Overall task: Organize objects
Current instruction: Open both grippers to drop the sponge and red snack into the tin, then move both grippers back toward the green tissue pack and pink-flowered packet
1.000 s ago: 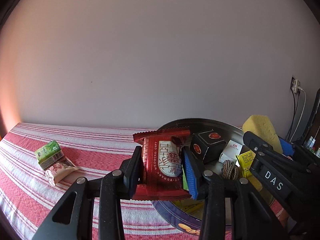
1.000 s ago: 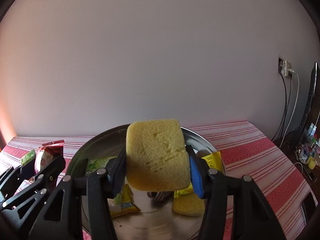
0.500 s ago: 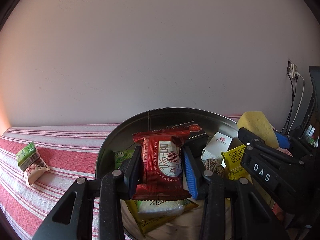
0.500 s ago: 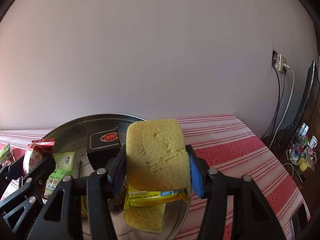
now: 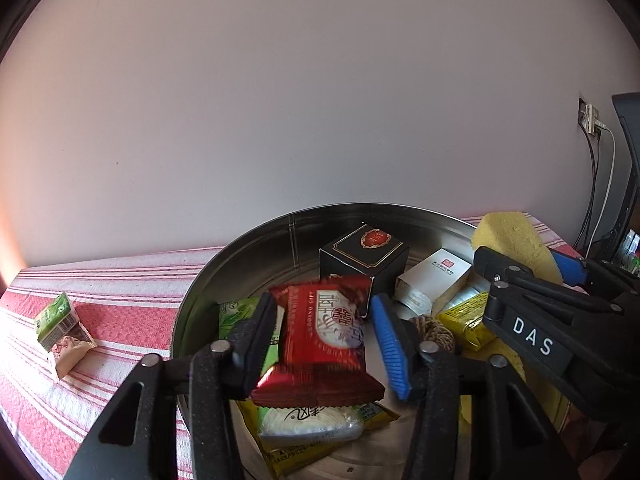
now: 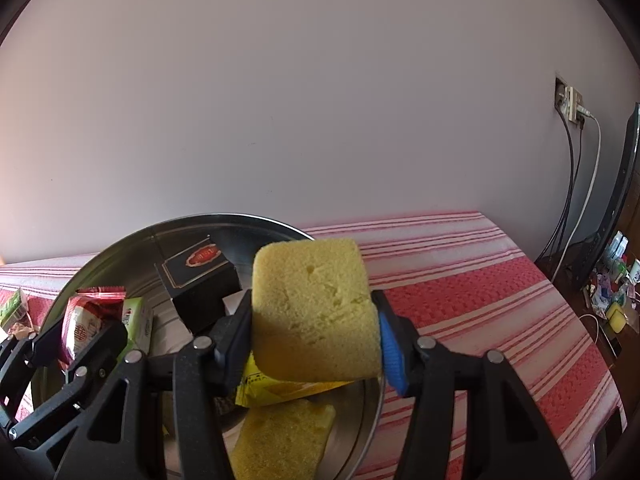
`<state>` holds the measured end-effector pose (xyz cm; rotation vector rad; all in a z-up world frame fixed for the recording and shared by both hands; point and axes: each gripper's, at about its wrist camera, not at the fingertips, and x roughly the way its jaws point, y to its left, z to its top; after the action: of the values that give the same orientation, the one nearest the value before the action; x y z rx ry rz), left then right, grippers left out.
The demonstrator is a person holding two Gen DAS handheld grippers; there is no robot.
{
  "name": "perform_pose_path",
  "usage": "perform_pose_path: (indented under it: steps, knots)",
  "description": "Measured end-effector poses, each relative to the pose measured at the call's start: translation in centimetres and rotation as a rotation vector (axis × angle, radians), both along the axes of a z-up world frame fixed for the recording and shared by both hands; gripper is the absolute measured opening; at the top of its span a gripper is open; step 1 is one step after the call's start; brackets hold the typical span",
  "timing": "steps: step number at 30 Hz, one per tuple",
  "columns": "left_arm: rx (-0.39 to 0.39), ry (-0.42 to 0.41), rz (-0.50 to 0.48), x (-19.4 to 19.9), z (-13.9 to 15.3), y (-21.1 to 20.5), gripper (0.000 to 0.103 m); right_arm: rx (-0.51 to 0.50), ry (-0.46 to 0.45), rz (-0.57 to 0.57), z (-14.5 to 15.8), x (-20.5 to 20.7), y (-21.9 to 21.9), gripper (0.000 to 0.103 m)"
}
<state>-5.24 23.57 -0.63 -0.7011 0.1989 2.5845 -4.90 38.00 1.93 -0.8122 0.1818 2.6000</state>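
My left gripper (image 5: 322, 320) hangs over the round metal tray (image 5: 248, 236), its jaws opening. The red snack packet (image 5: 320, 340) sits between them, blurred and tilted; a gap shows between it and the blue pad. My right gripper (image 6: 312, 312) is shut on a yellow sponge (image 6: 312, 296) above the tray's right side. In the left wrist view that sponge (image 5: 508, 232) and the right gripper's black fingers (image 5: 532, 288) appear at the right. In the right wrist view the left gripper (image 6: 76, 332) and the red packet (image 6: 80, 328) show at the lower left.
The tray holds a black box (image 5: 364, 256), a white box (image 5: 434, 276), yellow packets (image 5: 464, 316), a twine ball (image 5: 434, 328), a green packet (image 5: 236, 312) and another sponge (image 6: 280, 436). On the red-striped cloth at the left lie a green packet (image 5: 54, 316) and a beige one (image 5: 70, 352). Cables hang from a wall socket (image 6: 568, 100).
Both grippers have come in over the tray and sunk a little. The left jaws have spread and the red packet has come loose and tilted. The right gripper still holds the sponge.
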Motion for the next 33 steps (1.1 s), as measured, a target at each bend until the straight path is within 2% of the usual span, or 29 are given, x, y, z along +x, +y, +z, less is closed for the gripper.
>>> perform_pose_path:
  steps: [1, 2, 3, 4, 6, 11, 13, 16, 20, 27, 33]
  knots:
    - [-0.001, 0.017, 0.011, 0.4, 0.3, -0.2, 0.087, -0.002, 0.006, 0.008, 0.1, 0.0, -0.1, 0.057]
    - [0.002, 0.05, 0.032, 0.8, 0.7, -0.5, 0.098, -0.001, 0.021, 0.015, 0.3, 0.3, -0.2, 0.063]
    - [0.008, 0.091, 0.053, 1.3, 1.1, -0.8, 0.1, 0.001, 0.039, 0.022, 0.6, 0.5, -0.4, 0.077]
    - [0.014, 0.123, 0.06, 1.7, 1.5, -1.1, 0.102, 0.005, 0.063, 0.023, 0.9, 0.7, -0.6, 0.082]
    - [0.021, 0.144, 0.061, 2.3, 2.3, -1.8, 0.102, 0.023, 0.102, 0.018, 1.7, 1.4, -0.9, 0.092]
    - [0.032, 0.127, 0.088, 2.4, 3.0, -3.4, 0.102, 0.015, 0.188, 0.018, 2.8, 2.6, -1.6, 0.103]
    - [0.029, 0.113, 0.103, 1.8, 2.3, -3.4, 0.102, -0.007, 0.24, 0.005, 2.8, 3.2, -1.7, 0.103]
    - [0.036, 0.084, 0.126, 1.3, 1.9, -4.4, 0.102, -0.032, 0.272, 0.003, 2.7, 3.5, -1.7, 0.103]
    - [0.05, 0.071, 0.163, 1.0, 1.6, -6.3, 0.102, 0.014, 0.29, -0.012, 2.4, 3.6, -2.9, 0.103]
    - [0.057, 0.06, 0.222, -0.2, 0.7, -8.0, 0.102, 0.076, 0.39, -0.025, 2.1, 4.9, -4.4, 0.103]
    - [0.039, 0.066, 0.246, -0.1, 0.0, -8.7, 0.102, 0.106, 0.384, -0.029, 1.6, 4.9, -5.1, 0.103]
